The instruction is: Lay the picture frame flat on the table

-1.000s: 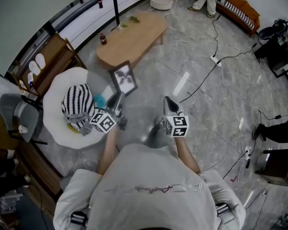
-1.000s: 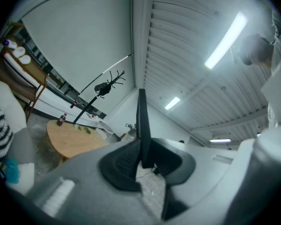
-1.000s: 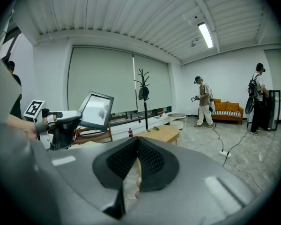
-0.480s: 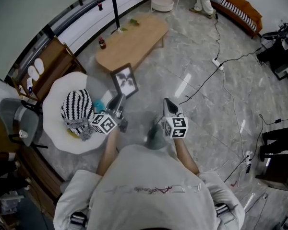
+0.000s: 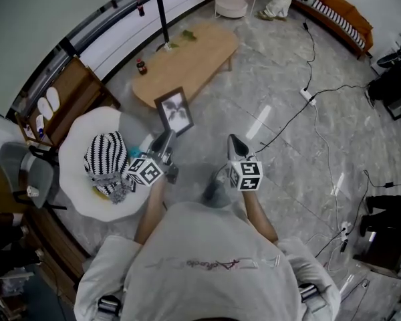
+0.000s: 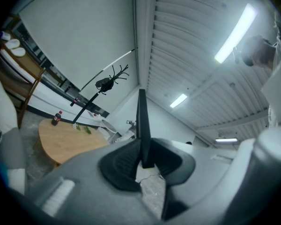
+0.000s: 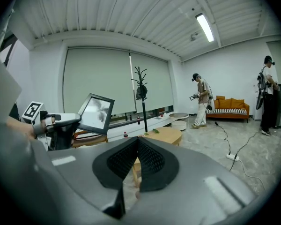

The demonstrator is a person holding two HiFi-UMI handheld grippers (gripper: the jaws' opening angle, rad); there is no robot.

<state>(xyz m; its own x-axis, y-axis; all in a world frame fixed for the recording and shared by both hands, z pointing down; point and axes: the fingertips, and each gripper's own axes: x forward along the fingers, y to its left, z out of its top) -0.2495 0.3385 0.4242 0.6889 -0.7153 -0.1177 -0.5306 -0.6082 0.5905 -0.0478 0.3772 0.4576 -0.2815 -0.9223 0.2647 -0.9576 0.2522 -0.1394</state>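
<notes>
One carry is running: my left gripper is clamping the picture frame aloft, while my right gripper is riding closed, empty. Next, I reckon, it's needing the table beneath, then tilting flat.

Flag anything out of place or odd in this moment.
The picture frame is off any surface, clamped by its edge in the left gripper and tilted above the floor. Nothing looks spilled or damaged.
</notes>
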